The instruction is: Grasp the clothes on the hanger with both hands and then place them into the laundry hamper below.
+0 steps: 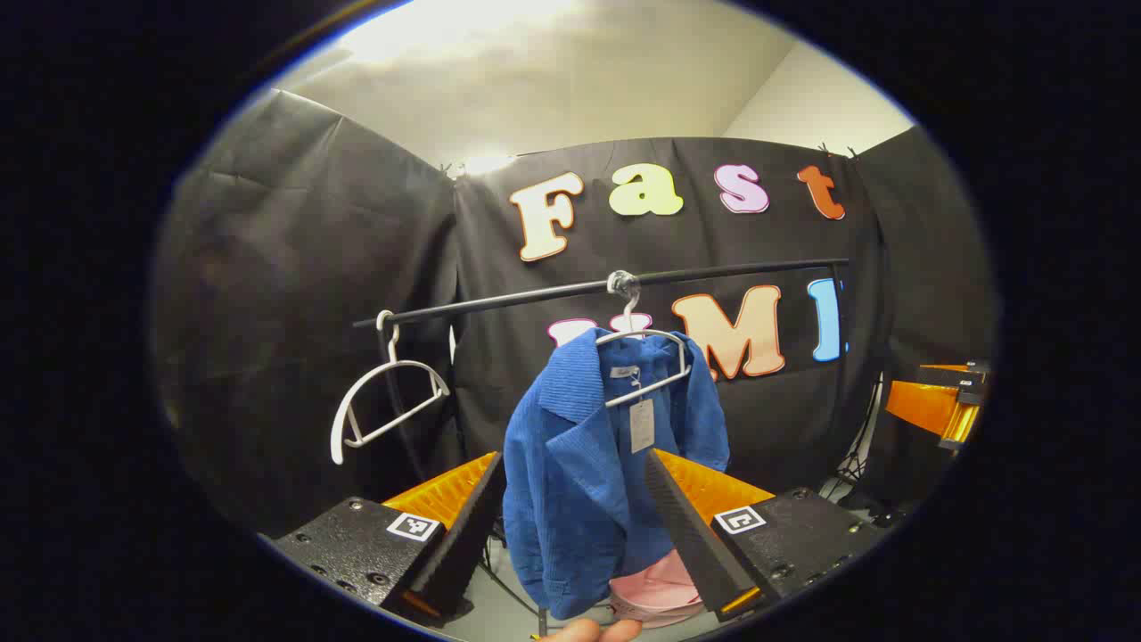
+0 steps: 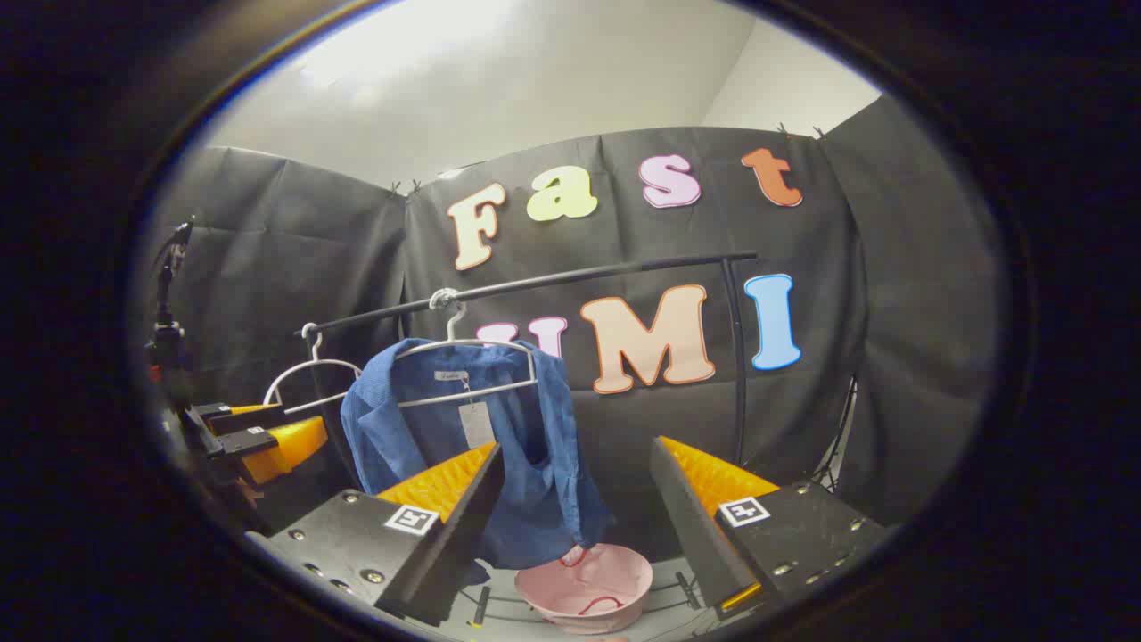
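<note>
Left gripper view showed the left gripper [image 1: 570,526] with its fingers spread wide, gripping nothing, pointed at a blue jacket [image 1: 584,473] hanging on a white hanger [image 1: 644,361] from a black rail [image 1: 535,294]. A pink laundry hamper [image 1: 655,597] sat on the floor directly under the jacket. A second, empty hanger [image 1: 383,401] hung farther along the rail. In the right gripper view, the right gripper [image 2: 570,526] also stood open and empty, with the jacket [image 2: 463,446] ahead of its nearer finger and the hamper [image 2: 588,588] below. This looked like the approach before grasping; next, each gripper would likely need to close on a shoulder of the jacket. Open space lay between grippers and garment, though the rail's upright post [image 2: 738,357] stood close beside.
</note>
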`<state>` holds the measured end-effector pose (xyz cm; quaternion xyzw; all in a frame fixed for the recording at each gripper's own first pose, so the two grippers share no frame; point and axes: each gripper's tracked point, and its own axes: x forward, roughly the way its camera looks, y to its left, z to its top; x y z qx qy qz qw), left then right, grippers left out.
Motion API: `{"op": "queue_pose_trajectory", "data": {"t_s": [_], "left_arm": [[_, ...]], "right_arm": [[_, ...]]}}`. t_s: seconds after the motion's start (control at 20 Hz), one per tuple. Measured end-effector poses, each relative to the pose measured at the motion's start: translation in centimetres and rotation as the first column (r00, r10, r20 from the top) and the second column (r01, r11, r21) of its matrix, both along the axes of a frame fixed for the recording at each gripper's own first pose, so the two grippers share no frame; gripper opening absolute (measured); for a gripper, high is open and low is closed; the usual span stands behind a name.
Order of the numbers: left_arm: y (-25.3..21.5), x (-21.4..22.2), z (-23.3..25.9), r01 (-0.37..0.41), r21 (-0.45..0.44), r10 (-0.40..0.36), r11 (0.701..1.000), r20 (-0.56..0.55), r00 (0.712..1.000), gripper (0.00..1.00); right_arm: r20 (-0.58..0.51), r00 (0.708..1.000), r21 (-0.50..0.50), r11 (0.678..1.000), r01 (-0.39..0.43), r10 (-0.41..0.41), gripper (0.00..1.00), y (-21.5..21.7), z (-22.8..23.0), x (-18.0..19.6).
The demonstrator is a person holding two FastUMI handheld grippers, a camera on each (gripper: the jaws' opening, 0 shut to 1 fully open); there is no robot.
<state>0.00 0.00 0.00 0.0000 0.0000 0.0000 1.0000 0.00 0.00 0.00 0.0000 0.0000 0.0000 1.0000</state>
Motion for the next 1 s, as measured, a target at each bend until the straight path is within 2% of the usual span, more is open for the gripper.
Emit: {"op": "queue_pose_trajectory", "data": {"t_s": [0.3, 0.35, 0.4, 0.5, 0.55, 0.6, 0.7, 0.75, 0.8, 1.0], "left_arm": [[-1.8, -0.4, 0.0, 0.021, -0.016, -0.020, 1.000, 0.005, 1.000, 1.00], [-2.0, -0.5, -0.1, 0.023, -0.010, -0.023, 1.000, 0.007, 1.000, 0.96], [-2.1, -0.7, 0.2, 0.022, -0.006, -0.022, 1.000, 0.013, 1.000, 1.00], [-2.4, -0.9, 0.4, 0.021, -0.005, -0.021, 1.000, 0.024, 0.999, 1.00], [-2.6, -1.1, 0.3, 0.019, -0.006, -0.019, 1.000, 0.023, 1.000, 0.96], [-2.7, -1.2, 0.3, 0.020, -0.010, -0.020, 1.000, 0.024, 1.000, 1.00], [-2.9, -1.5, 0.2, 0.020, -0.015, -0.020, 1.000, 0.021, 1.000, 1.00], [-3.0, -1.5, 0.2, 0.017, -0.014, -0.016, 1.000, 0.020, 1.000, 0.96], [-2.9, -1.5, 0.1, 0.015, -0.015, -0.014, 1.000, 0.021, 1.000, 1.00], [-3.0, -1.0, -0.7, 0.018, -0.022, -0.017, 1.000, 0.011, 1.000, 0.96]], "right_arm": [[0.010, 1.000, 0.006, 1.000, 0.010, -0.010, 0.98, 0.0, 0.1, -1.4], [0.009, 1.000, 0.004, 1.000, 0.008, -0.008, 0.98, 0.1, 0.2, -1.6], [0.011, 1.000, 0.001, 1.000, 0.005, -0.005, 0.99, 0.2, 0.1, -1.9], [0.019, 1.000, -0.003, 1.000, -0.003, 0.003, 0.99, 0.5, 0.1, -2.2], [0.022, 1.000, -0.003, 1.000, -0.005, 0.005, 0.99, 0.6, 0.2, -2.2], [0.022, 1.000, -0.001, 1.000, -0.010, 0.010, 0.98, 0.7, 0.2, -2.3], [0.024, 1.000, 0.003, 1.000, -0.018, 0.017, 0.99, 0.8, -0.1, -2.5], [0.024, 1.000, 0.004, 1.000, -0.019, 0.019, 0.98, 0.9, -0.2, -2.4], [0.020, 1.000, 0.005, 1.000, -0.021, 0.021, 0.99, 0.9, -0.3, -2.3], [0.001, 1.000, 0.019, 0.999, -0.027, 0.027, 0.99, 1.2, -1.2, -1.3]]}}
